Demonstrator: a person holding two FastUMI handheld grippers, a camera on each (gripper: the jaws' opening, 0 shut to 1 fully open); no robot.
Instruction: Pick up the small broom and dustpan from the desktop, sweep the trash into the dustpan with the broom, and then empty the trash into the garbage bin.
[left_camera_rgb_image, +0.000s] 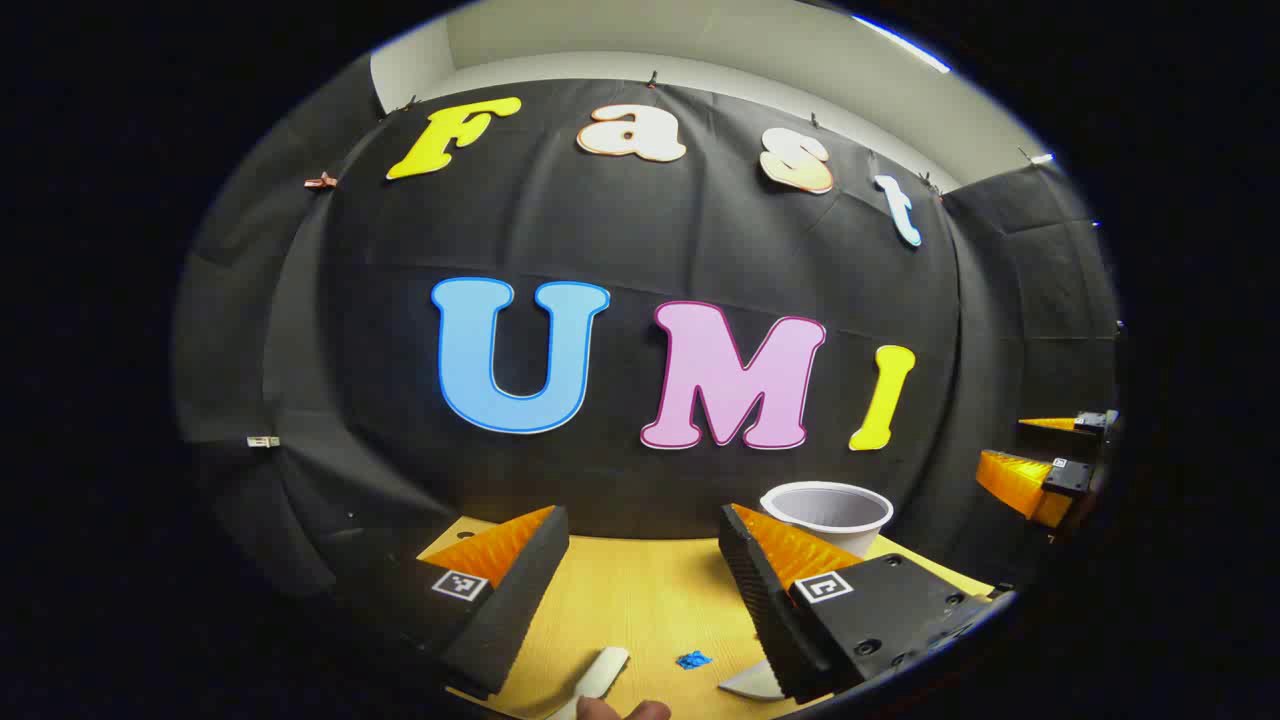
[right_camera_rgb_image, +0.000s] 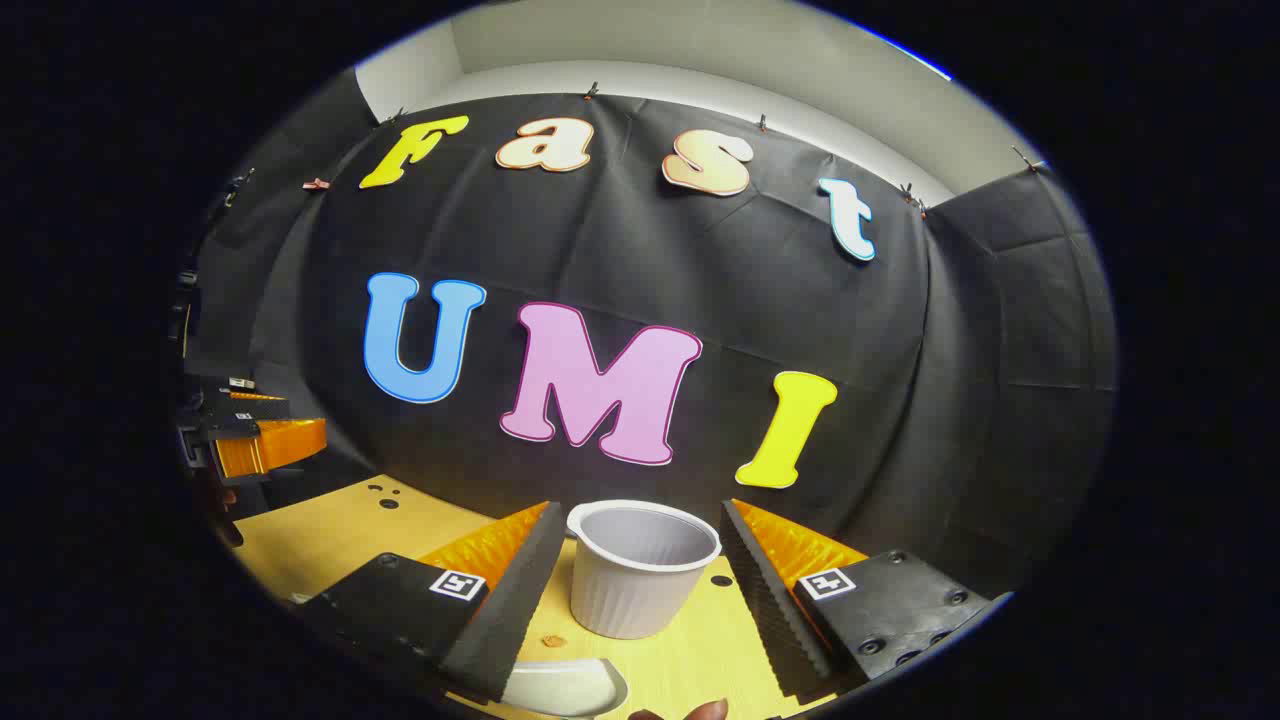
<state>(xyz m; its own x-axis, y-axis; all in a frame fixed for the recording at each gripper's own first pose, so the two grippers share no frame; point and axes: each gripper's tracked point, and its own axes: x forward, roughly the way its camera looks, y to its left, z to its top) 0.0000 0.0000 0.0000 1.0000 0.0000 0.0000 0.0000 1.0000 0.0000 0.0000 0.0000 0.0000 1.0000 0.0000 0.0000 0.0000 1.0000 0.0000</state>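
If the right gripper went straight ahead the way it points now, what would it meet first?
Most likely the white ribbed bin, standing on the desktop directly ahead between the open fingers of the right gripper. Depth is hard to judge; the bin looks close.

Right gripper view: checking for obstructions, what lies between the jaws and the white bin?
Bare wooden desktop separates the open right gripper from the bin; a white dustpan edge sits nearer.

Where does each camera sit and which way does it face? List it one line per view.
Left gripper view: rides the left gripper, facing the booth wall across the yellow wooden desktop; the right gripper shows far right.
Right gripper view: rides the right gripper, facing the white ribbed plastic bin.
Shared: bin, desktop.
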